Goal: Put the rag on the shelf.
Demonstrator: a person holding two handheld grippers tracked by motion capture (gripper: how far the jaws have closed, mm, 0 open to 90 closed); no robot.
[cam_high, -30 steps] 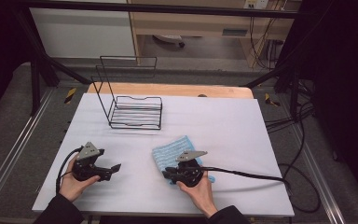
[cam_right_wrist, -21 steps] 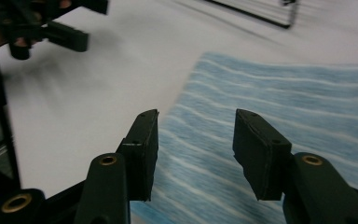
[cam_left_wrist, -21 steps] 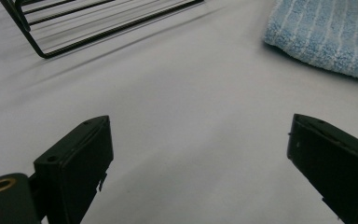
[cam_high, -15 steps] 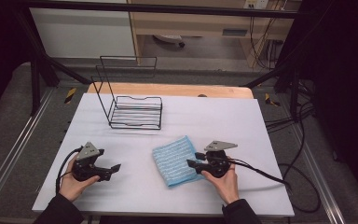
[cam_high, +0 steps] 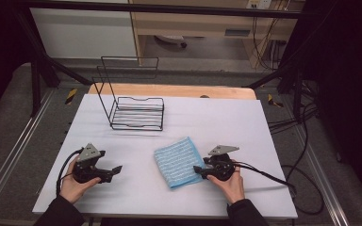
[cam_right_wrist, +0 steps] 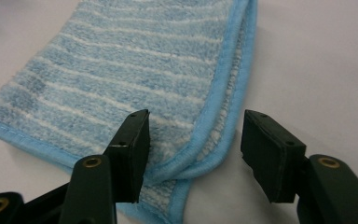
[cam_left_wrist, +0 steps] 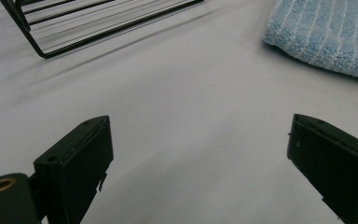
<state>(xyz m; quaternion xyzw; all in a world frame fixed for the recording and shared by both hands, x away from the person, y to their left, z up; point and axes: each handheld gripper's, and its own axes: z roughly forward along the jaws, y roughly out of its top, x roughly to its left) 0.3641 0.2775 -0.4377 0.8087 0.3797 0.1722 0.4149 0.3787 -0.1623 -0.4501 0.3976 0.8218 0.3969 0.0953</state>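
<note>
A folded light-blue striped towel [cam_high: 176, 161] lies flat on the white table [cam_high: 217, 117], a little right of centre. My right gripper [cam_high: 198, 170] rests at its right edge, pointing left. In the right gripper view its jaws have just been opening; the right gripper [cam_right_wrist: 193, 126] now stands open with the towel [cam_right_wrist: 135, 60] and its folded hem between the jaws, the pads not pressing on it. My left gripper [cam_high: 116, 170] sits low at the front left, pointing right, apart from the towel. The left gripper [cam_left_wrist: 198, 135] is wide open with bare table between its jaws.
A black wire rack [cam_high: 136, 113] with a tall back stands at the rear left of the table; its base [cam_left_wrist: 98, 28] also lies ahead of the left gripper. A wooden board edge [cam_high: 169, 90] runs along the back. Cables [cam_high: 264, 172] trail off to the right.
My right gripper moved right, from over the towel to its right edge, and its jaws opened, letting the towel go. The towel now lies flat. The left hand stayed still.
</note>
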